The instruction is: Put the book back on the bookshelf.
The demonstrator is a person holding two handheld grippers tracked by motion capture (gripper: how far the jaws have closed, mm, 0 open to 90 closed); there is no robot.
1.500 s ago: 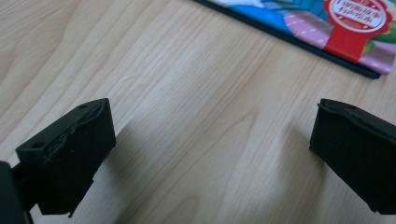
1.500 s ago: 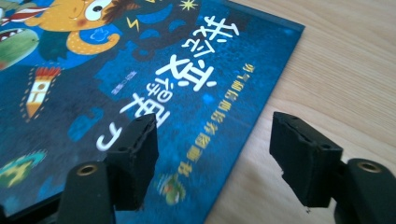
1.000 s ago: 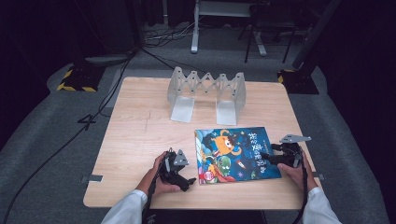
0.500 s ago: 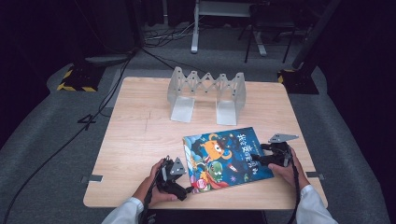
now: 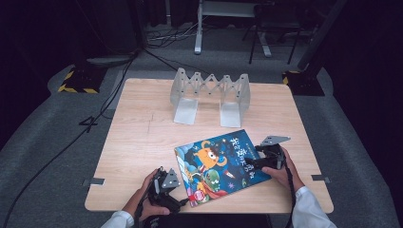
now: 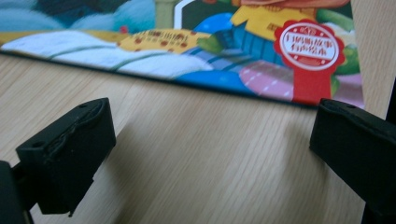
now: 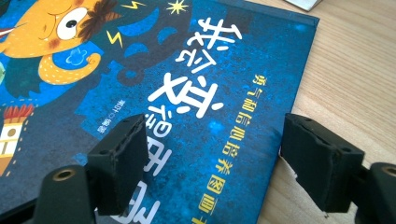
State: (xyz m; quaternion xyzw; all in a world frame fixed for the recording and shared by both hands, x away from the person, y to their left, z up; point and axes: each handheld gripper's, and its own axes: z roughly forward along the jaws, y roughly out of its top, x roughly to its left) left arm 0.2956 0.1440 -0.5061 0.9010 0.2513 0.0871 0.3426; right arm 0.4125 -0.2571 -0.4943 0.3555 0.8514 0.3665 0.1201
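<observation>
Between my right gripper's (image 7: 212, 158) jaws, which had just been opening and stood wide, lay the book's (image 5: 222, 164) blue cover near its spine edge, pads pressing on nothing. My left gripper (image 6: 212, 144) was wide open over bare table (image 5: 142, 142), the book's near edge just ahead, apart from both jaws. White and yellow Chinese characters ran across the cover; a red rosette seal (image 6: 308, 46) carried print too blurred to read. Beyond the book, well apart, stood a grey folding rack (image 5: 210, 95), with nothing between.
</observation>
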